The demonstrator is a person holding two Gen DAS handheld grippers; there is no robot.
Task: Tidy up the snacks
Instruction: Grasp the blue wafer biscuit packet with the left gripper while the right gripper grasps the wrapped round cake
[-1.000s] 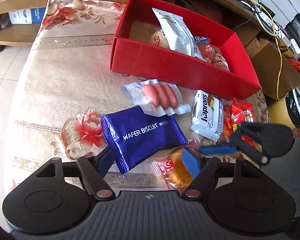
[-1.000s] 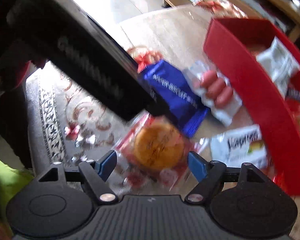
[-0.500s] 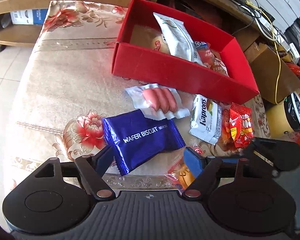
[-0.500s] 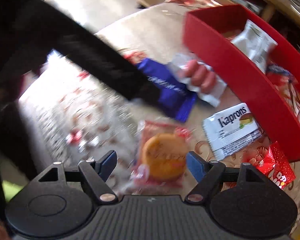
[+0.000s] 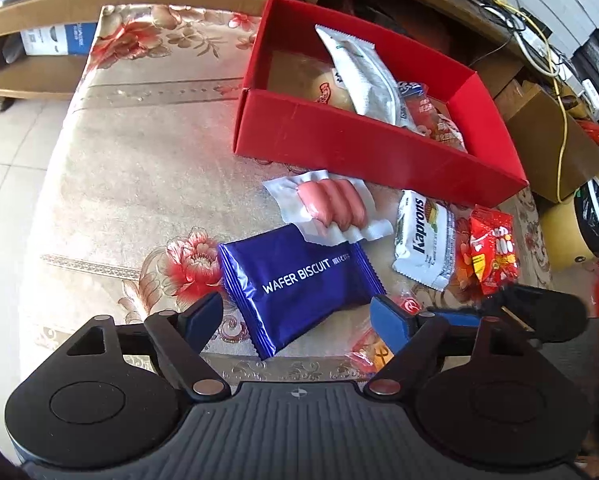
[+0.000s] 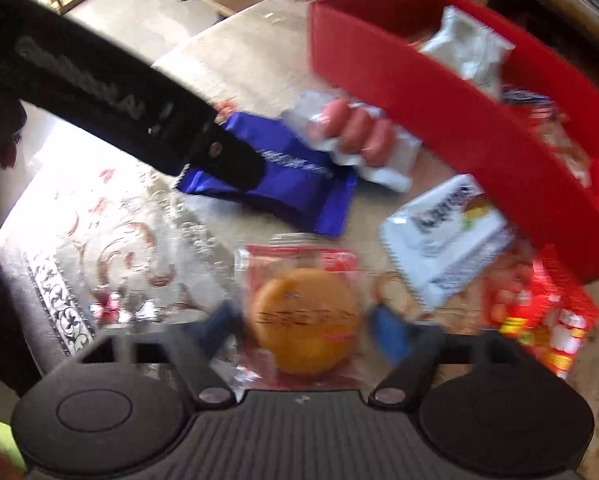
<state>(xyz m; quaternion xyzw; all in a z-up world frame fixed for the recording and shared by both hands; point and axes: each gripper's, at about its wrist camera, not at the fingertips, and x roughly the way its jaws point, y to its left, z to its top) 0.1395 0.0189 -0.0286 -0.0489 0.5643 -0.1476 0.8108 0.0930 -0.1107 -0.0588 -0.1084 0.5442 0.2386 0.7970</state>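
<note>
A blue wafer biscuit pack (image 5: 299,288) lies flat on the floral cloth between the fingers of my left gripper (image 5: 295,316). Its jaws are opening and the pads stand just off the pack's edges. In the right wrist view a round golden cake in a clear red wrapper (image 6: 305,320) sits between the blurred fingers of my right gripper (image 6: 303,326). These jaws are closing, with a narrow gap still visible on each side of the cake. The red box (image 5: 359,148) behind holds a white pouch (image 5: 359,72) and other snacks.
A sausage pack (image 5: 331,204), a white Kaprons pack (image 5: 423,240) and a red candy pack (image 5: 493,248) lie in front of the box. The black body of the left gripper (image 6: 139,108) crosses the right wrist view. Shelves, cables and cardboard boxes stand beyond the table.
The right gripper's fingers have drawn in around the cake pack and its view has rolled, bringing the cake upright between them. The left gripper's fingers have spread slightly; it has stayed over the blue pack.
</note>
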